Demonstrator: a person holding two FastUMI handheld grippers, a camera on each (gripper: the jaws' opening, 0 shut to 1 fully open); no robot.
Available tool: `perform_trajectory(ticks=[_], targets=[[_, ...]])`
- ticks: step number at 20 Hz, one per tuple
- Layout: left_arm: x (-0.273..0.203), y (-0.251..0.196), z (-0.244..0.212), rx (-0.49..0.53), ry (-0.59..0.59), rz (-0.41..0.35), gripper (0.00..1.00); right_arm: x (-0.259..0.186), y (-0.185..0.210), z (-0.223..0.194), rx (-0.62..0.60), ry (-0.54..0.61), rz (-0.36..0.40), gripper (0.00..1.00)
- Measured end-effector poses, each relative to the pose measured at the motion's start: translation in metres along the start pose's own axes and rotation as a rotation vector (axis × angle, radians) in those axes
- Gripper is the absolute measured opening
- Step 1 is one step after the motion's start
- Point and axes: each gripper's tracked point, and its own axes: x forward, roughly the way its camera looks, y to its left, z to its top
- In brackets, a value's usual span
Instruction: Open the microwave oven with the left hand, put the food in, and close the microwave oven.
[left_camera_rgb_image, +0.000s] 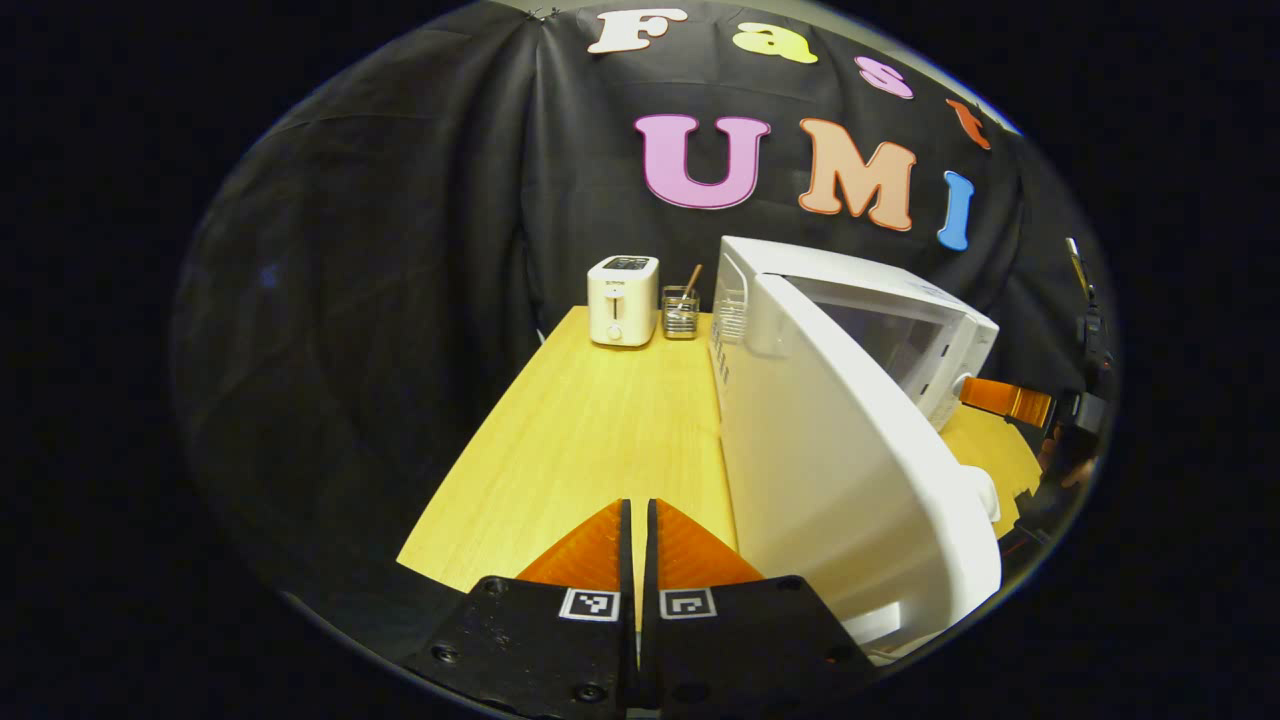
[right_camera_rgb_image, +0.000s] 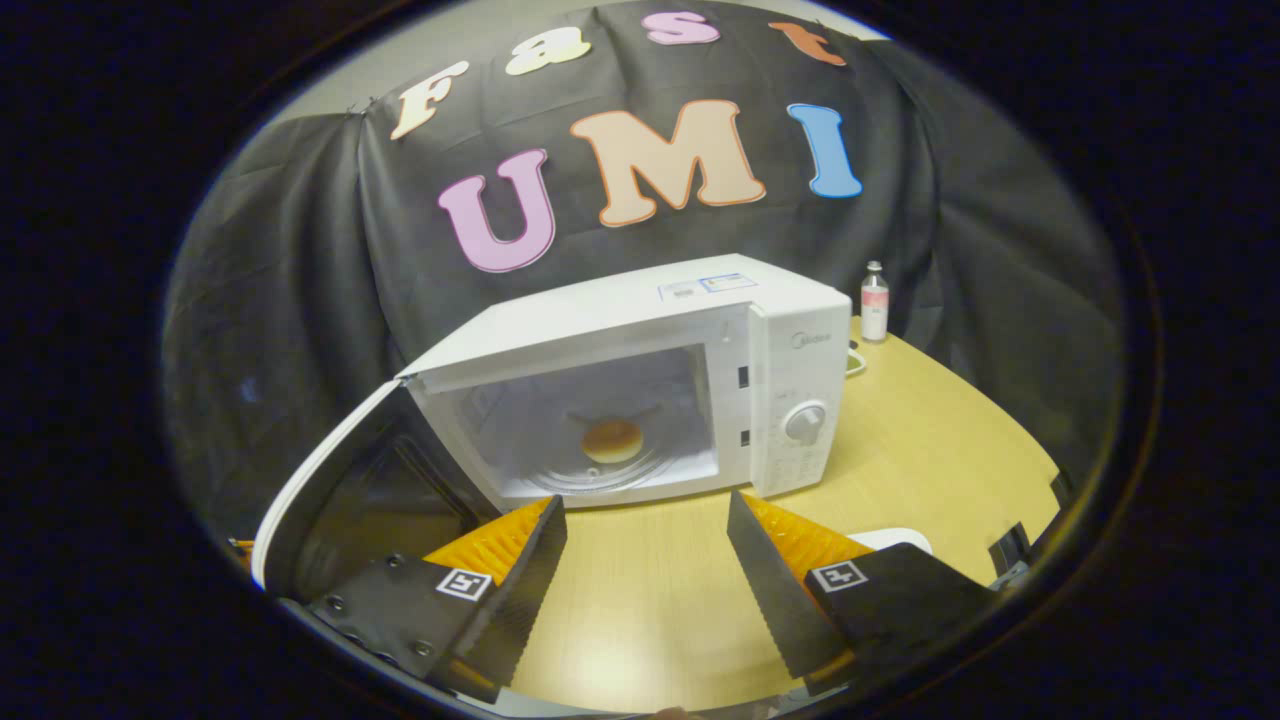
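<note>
The white microwave (right_camera_rgb_image: 640, 330) stands on the wooden table with its door (right_camera_rgb_image: 330, 500) swung open to the left. A round bun (right_camera_rgb_image: 612, 439) lies on the turntable inside the cavity. My right gripper (right_camera_rgb_image: 648, 530) is open in front of the cavity, empty, a short way back from it. In the left gripper view the door's white outer face (left_camera_rgb_image: 840, 470) is just right of my left gripper (left_camera_rgb_image: 637, 520), which is shut with nothing between its fingers. The other gripper (left_camera_rgb_image: 1010, 400) shows past the microwave's front.
A white toaster (left_camera_rgb_image: 622, 299) and a wire holder with a wooden utensil (left_camera_rgb_image: 681, 308) stand at the table's far end. A small bottle (right_camera_rgb_image: 874, 301) stands behind the microwave's right side. A white plate (right_camera_rgb_image: 890, 541) lies by my right gripper. The table edge (left_camera_rgb_image: 470, 440) drops off left.
</note>
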Motion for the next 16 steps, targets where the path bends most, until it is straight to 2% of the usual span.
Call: perform_trajectory(ticks=[2,3,5,6,7,8,10,11,12,13,15,16], targets=[[-0.004,-0.011,-0.005,0.007,0.006,-0.04,0.01,-0.009,-0.012,0.005,0.021,-0.012,-0.027,0.99],[-0.006,-0.017,-0.006,0.014,0.007,-0.057,0.01,-0.015,-0.018,0.009,0.03,-0.017,-0.038,0.91],[-0.011,-0.027,-0.007,0.028,0.005,-0.09,0.01,-0.026,-0.027,0.019,0.046,-0.04,-0.056,0.92],[-0.013,-0.031,-0.01,0.04,0.005,-0.105,0.01,-0.033,-0.031,0.025,0.049,-0.052,-0.065,0.99],[-0.014,-0.034,-0.011,0.05,0.01,-0.117,0.01,-0.038,-0.035,0.029,0.048,-0.062,-0.074,0.99],[-0.014,-0.036,-0.013,0.055,0.013,-0.128,0.01,-0.044,-0.039,0.034,0.049,-0.069,-0.084,0.91],[-0.017,-0.045,-0.011,0.057,0.01,-0.16,0.01,-0.055,-0.044,0.043,0.066,-0.086,-0.087,0.91],[-0.018,-0.05,-0.008,0.058,0.004,-0.172,0.02,-0.059,-0.047,0.048,0.074,-0.097,-0.092,0.99],[-0.017,-0.057,-0.008,0.06,0.005,-0.191,0.01,-0.064,-0.053,0.053,0.08,-0.108,-0.102,0.99],[-0.017,-0.064,-0.008,0.063,0.01,-0.209,0.01,-0.067,-0.057,0.055,0.087,-0.115,-0.112,0.91],[-0.015,-0.082,-0.006,0.072,0.013,-0.251,0.01,-0.073,-0.068,0.062,0.104,-0.126,-0.126,0.91],[-0.011,-0.089,-0.009,0.09,0.019,-0.253,0.01,-0.075,-0.073,0.065,0.108,-0.128,-0.13,0.99]])
